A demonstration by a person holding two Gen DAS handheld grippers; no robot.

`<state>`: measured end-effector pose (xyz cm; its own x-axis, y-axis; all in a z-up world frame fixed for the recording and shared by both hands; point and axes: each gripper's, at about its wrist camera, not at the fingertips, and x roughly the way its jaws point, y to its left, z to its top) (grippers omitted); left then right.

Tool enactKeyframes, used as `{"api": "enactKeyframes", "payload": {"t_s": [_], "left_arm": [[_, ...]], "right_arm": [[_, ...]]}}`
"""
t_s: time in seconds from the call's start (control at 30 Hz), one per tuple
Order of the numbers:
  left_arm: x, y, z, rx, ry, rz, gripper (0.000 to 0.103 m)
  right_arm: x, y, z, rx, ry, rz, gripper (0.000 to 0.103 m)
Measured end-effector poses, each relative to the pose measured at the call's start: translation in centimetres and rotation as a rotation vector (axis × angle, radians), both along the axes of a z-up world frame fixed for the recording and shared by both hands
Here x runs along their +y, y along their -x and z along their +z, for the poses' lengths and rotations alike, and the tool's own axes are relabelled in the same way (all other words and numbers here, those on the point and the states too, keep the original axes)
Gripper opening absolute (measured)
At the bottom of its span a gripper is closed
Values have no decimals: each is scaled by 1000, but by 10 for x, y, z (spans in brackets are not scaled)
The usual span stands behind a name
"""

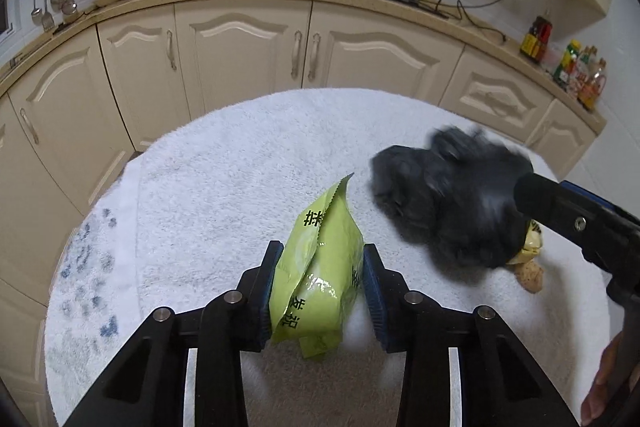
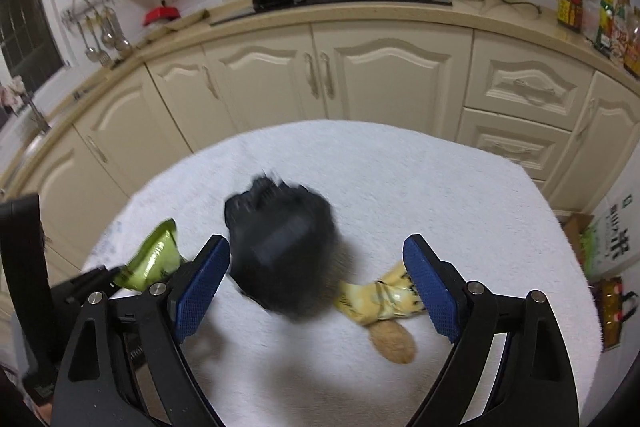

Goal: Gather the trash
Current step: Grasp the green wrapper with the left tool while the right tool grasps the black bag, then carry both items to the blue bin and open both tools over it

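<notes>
**Thin wrapper, crowded reach**

The green snack wrapper (image 1: 320, 267) is pinched between the left gripper (image 1: 322, 291) pads above the white towel (image 1: 224, 163); being slick, it could slide out. The right gripper (image 2: 316, 291) is spread wide around a blurred black bag (image 2: 280, 251), possibly crumpled plastic, so the yellow wrapper (image 2: 376, 301) beside it may be snagged.

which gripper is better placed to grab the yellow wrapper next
Right. The right gripper is open with the yellow wrapper between its fingers, beside the black bag. The left gripper is already pinching the green wrapper.
</notes>
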<state>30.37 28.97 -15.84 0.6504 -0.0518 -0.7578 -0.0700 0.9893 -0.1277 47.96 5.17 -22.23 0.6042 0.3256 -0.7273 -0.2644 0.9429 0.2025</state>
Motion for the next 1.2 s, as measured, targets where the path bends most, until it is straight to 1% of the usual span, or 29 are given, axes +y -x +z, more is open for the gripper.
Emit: {"api": "enactKeyframes", "payload": {"t_s": [0.07, 0.17, 0.23, 0.3, 0.33, 0.37, 0.4, 0.5, 0.57, 0.7, 0.8, 0.9, 1.1, 1.2], "left_arm": [[4, 6, 5, -13, -8, 11, 32], [8, 17, 8, -16, -7, 23, 32], [6, 24, 9, -16, -25, 28, 32], [6, 34, 12, -20, -28, 29, 32], [-3, 29, 11, -19, -28, 29, 32], [-5, 30, 11, -19, -32, 30, 32], [-7, 32, 12, -22, -40, 34, 32], [-15, 38, 16, -35, -61, 39, 31], [-18, 46, 26, -58, -67, 31, 31], [-29, 65, 43, -111, -59, 11, 31], [-48, 81, 55, -145, -62, -22, 31], [-68, 94, 61, -163, -62, -43, 31], [-114, 125, 65, -195, -77, -104, 31], [-145, 138, 66, -205, -89, -147, 31]], "right_arm": [[5, -2, -1, 1, -6, 7, 93], [16, -13, -13, 53, 15, 20, 93], [24, -22, -25, 102, 26, 27, 93], [32, -24, -29, 106, 42, 45, 93], [37, -24, -30, 97, 60, 61, 88], [40, -25, -31, 92, 76, 69, 80], [45, -24, -32, 91, 85, 92, 67], [45, -16, -28, 72, 98, 98, 65], [39, -5, -19, 36, 71, 99, 65], [18, 24, 9, -34, 21, 89, 65], [3, 44, 25, -67, 3, 83, 65], [-21, 68, 40, -97, -8, 57, 65], [-77, 110, 55, -136, -22, -19, 65], [-111, 132, 59, -150, -37, -64, 65]]}}
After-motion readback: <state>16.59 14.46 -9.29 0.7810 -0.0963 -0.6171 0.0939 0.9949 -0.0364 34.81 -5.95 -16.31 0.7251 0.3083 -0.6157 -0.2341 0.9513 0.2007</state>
